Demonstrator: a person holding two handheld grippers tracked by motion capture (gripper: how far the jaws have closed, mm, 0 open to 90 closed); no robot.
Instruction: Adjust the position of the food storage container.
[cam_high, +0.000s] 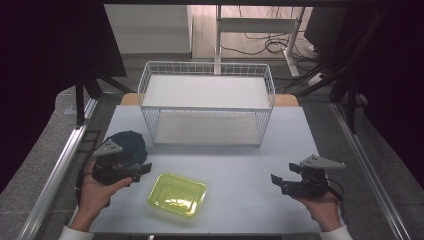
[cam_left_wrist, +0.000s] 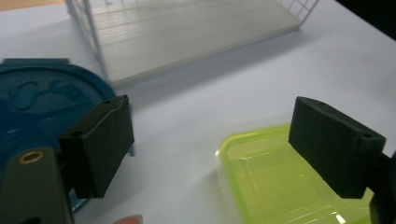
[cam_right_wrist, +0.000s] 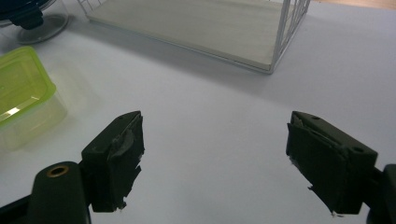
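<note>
A yellow-green lidded plastic box lies on the white table near the front, left of centre. My left gripper is open just left of it, its jaws wide apart over the box's corner and bare table. A round dark blue lid on a clear container sits behind that gripper, also seen beside my left jaw. My right gripper is open at the front right, holding nothing, with bare table between its jaws and the green box off to its left.
A white wire two-tier rack stands at the back centre of the table; its lower shelf faces both grippers. Metal rails run along both table sides. Cables and a table frame lie on the floor beyond.
</note>
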